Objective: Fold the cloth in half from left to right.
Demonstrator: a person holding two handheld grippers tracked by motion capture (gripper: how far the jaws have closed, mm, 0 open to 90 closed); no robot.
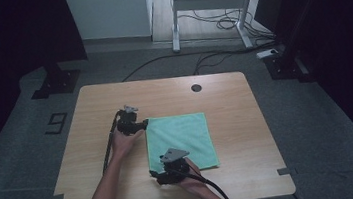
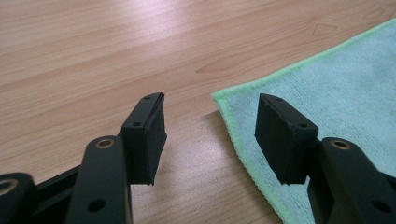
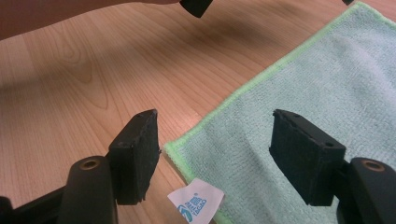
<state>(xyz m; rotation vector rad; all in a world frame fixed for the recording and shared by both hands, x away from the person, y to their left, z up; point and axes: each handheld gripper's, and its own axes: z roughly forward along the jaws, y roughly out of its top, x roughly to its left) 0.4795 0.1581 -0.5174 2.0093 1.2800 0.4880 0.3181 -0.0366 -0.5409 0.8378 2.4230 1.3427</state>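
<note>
Cloth (image 1: 181, 140): pale green, light-green hem, lying flat at the middle of the wooden table (image 1: 224, 94), a white label (image 3: 195, 200) poking out at its near left corner. Left gripper (image 1: 143, 126) at the cloth's far left corner and right gripper (image 1: 154, 175) at the near left corner, each with jaws partly open and astride its corner, the pads clear of the fabric and holding nothing. Risk, as a judgement: the hem lies flush on the wood, so jaws closing too high would slide over it and miss, or one corner caught alone would drag the cloth askew.
</note>
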